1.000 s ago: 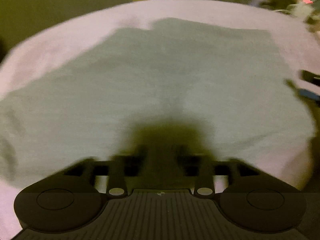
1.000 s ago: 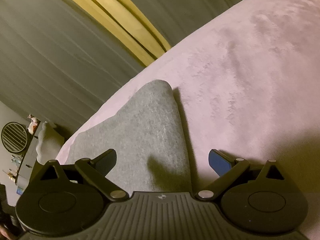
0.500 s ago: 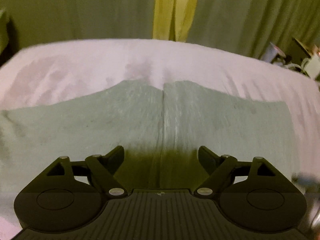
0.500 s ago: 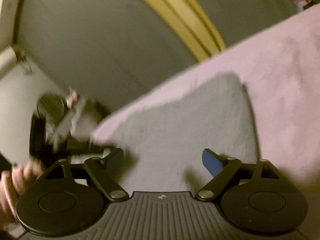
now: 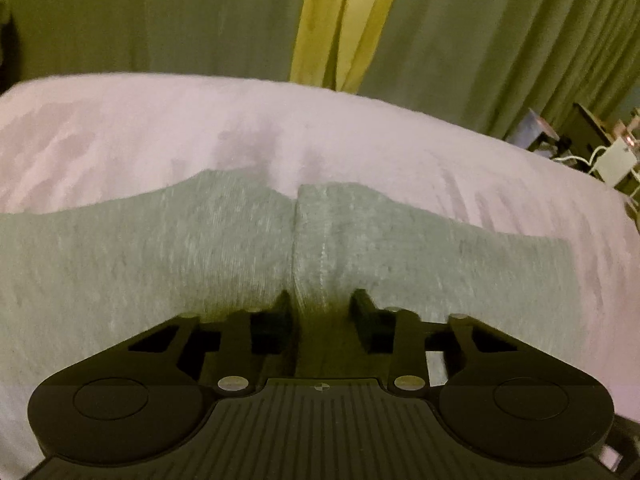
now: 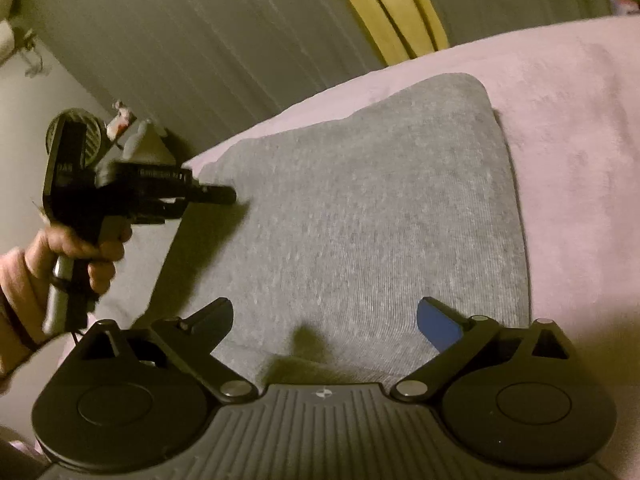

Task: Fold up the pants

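Grey pants (image 5: pixel 200 248) lie folded flat on a pink bed cover (image 5: pixel 160 128). In the left wrist view my left gripper (image 5: pixel 320 304) sits low on the cloth at a vertical fold line, with the jaws narrowed around a ridge of the fabric. In the right wrist view the pants (image 6: pixel 380 208) fill the middle, and my right gripper (image 6: pixel 324 316) hovers over their near part, open and empty. The left gripper (image 6: pixel 224 196) also shows there at the pants' left edge, held by a hand (image 6: pixel 60 256).
Green and yellow curtains (image 5: pixel 340 20) hang behind the bed. Boxes and cables (image 5: pixel 600 152) sit off the bed's far right. A fan and small items (image 6: pixel 88 132) stand beyond the bed's left side in the right wrist view.
My left gripper opened, dropped onto the pants and narrowed on the fold line. My right gripper stayed open and swung left, bringing the left gripper and hand into its view.
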`<action>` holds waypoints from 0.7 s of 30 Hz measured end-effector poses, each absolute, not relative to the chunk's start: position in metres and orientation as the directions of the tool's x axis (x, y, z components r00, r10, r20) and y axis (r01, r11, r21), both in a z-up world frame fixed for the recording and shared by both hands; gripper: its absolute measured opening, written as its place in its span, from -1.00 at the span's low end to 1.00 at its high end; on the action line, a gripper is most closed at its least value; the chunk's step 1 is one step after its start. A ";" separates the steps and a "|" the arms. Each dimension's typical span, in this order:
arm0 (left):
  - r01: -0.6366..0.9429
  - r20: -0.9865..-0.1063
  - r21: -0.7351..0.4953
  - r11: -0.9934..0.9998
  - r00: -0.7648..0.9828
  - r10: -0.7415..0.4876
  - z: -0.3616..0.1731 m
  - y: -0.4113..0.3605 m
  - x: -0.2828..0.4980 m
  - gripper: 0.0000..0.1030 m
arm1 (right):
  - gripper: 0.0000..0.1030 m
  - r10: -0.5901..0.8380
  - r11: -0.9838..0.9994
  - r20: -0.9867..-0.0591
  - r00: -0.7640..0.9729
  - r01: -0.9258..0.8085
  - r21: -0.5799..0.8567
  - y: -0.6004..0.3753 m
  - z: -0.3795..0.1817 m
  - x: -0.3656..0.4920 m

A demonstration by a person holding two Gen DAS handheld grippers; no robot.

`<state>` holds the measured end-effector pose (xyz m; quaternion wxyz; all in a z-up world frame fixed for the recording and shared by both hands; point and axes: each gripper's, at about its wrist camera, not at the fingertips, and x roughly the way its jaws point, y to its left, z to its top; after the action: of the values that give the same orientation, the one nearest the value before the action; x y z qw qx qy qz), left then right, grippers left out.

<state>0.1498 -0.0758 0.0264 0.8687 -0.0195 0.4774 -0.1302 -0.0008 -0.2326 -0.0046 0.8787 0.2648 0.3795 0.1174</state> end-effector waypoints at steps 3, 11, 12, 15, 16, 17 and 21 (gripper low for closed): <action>0.216 -0.817 -0.137 0.967 0.526 -0.234 0.030 -0.077 0.145 -0.47 | 0.91 0.423 0.802 -0.585 0.692 0.014 0.597 -0.240 -0.007 -0.002; 0.208 -0.812 -0.132 0.969 0.537 -0.226 0.031 -0.072 0.145 -0.48 | 0.91 0.421 0.812 -0.583 0.695 -0.003 0.584 -0.237 -0.010 0.001; 0.212 -0.812 -0.128 0.969 0.538 -0.225 0.031 -0.072 0.145 -0.48 | 0.91 0.421 0.813 -0.583 0.695 -0.004 0.583 -0.238 -0.011 0.004; 0.210 -0.811 -0.123 0.970 0.542 -0.220 0.031 -0.071 0.144 -0.42 | 0.91 0.426 0.806 -0.578 0.696 -0.003 0.591 -0.240 -0.011 0.003; 0.207 -0.811 -0.122 0.971 0.544 -0.217 0.031 -0.069 0.143 -0.35 | 0.91 0.428 0.804 -0.576 0.697 -0.002 0.595 -0.241 -0.011 0.003; 0.201 -0.811 -0.120 0.972 0.544 -0.213 0.031 -0.067 0.143 -0.30 | 0.91 0.430 0.801 -0.574 0.697 -0.001 0.598 -0.242 -0.012 0.003; 0.137 -0.825 -0.065 0.988 0.551 -0.130 0.035 -0.053 0.143 0.29 | 0.91 0.433 0.799 -0.570 0.698 -0.004 0.601 -0.243 -0.012 0.003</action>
<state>0.1429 -0.0531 0.0350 0.8805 0.0036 0.4679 -0.0758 0.0028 -0.2429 -0.0120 0.8742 0.2914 0.3677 0.1249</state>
